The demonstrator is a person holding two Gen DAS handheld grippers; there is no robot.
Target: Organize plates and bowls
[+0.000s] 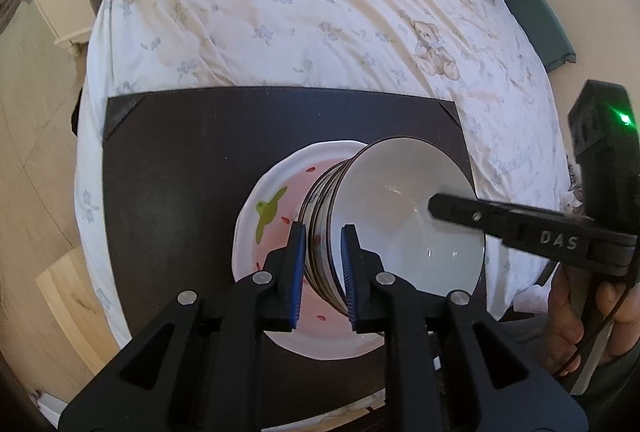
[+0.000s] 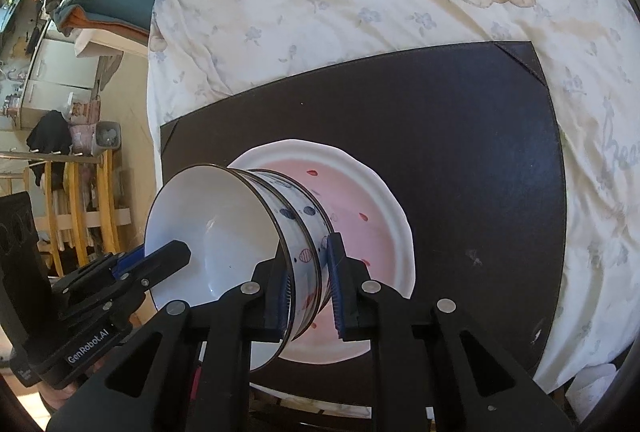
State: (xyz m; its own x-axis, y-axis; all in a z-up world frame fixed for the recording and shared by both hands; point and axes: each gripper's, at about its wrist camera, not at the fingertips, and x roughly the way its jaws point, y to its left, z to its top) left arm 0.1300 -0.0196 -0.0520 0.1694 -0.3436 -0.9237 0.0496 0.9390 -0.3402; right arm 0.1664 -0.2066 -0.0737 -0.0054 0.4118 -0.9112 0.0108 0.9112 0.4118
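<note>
Both claws, the left gripper (image 1: 323, 264) and right gripper (image 2: 310, 284), clamp opposite rims of stacked bowls (image 1: 400, 216) directly above the pink plate (image 1: 272, 192).

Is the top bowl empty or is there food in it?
Empty. The top bowl shows only a clean, shiny white inside in both views. It sits nested on other bowls, over the pink plate.

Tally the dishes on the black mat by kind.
Bowls: 3, nested in one tilted stack, counted by the visible rims
Plates: 1, pink with a white rim, under the stack
Total: 4
</note>
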